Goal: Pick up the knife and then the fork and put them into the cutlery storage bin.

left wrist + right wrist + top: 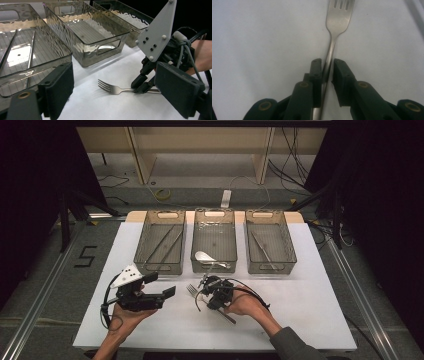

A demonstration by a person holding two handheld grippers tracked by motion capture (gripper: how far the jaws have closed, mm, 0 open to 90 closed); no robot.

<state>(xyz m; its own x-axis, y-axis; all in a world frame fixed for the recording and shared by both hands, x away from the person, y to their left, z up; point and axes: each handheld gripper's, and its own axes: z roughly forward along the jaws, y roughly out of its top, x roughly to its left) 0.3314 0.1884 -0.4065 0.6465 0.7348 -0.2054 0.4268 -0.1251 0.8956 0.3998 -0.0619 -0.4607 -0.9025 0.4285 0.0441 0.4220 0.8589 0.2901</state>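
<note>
One sign can be read: a large black figure "5" [85,256], made of strips of dark tape on the grey floor [45,270] to the left of the bench [310,320]. No other writing is legible.

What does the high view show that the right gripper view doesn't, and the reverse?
High view adds three clear bins, a white spoon in the middle one, and the open left tool. Right gripper view adds the close fit: the right tool has its jaws flanking the fork handle, with a sliver of gap at one pad. Shared: the fork lying on the white table.
</note>
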